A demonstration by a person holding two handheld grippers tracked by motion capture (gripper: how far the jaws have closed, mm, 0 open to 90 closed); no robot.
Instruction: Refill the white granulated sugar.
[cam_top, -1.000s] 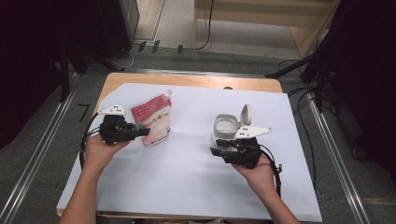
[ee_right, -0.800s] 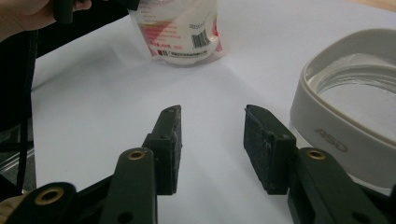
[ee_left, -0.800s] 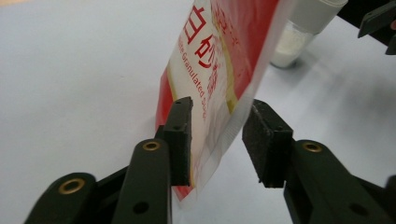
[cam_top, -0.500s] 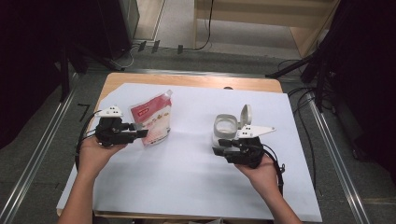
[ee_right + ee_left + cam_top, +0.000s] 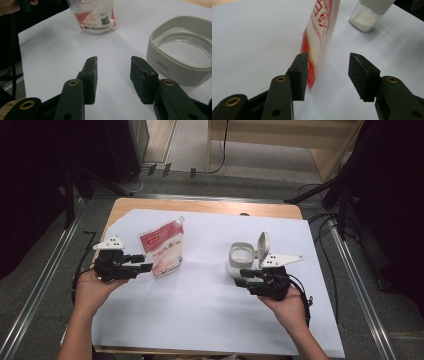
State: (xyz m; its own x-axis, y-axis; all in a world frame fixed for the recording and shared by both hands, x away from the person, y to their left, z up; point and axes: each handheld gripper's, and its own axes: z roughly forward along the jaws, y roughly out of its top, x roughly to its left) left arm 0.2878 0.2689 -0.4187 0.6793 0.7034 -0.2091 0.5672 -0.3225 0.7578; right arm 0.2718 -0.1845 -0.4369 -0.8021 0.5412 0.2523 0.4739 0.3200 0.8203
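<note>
Pouch (image 5: 164, 249) released, left gripper (image 5: 141, 263) jaws just opened, drawn back slightly

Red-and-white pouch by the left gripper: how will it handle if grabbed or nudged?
The pouch stands upright on a narrow base, so a side nudge probably tips it. Its film looks soft and creased, likely floppy and slippery. White filling suggests some weight down low.

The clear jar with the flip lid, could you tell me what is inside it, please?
The jar stands with its lid open; a low layer of white powder lies at its bottom. The white collar hides the upper wall.
</note>
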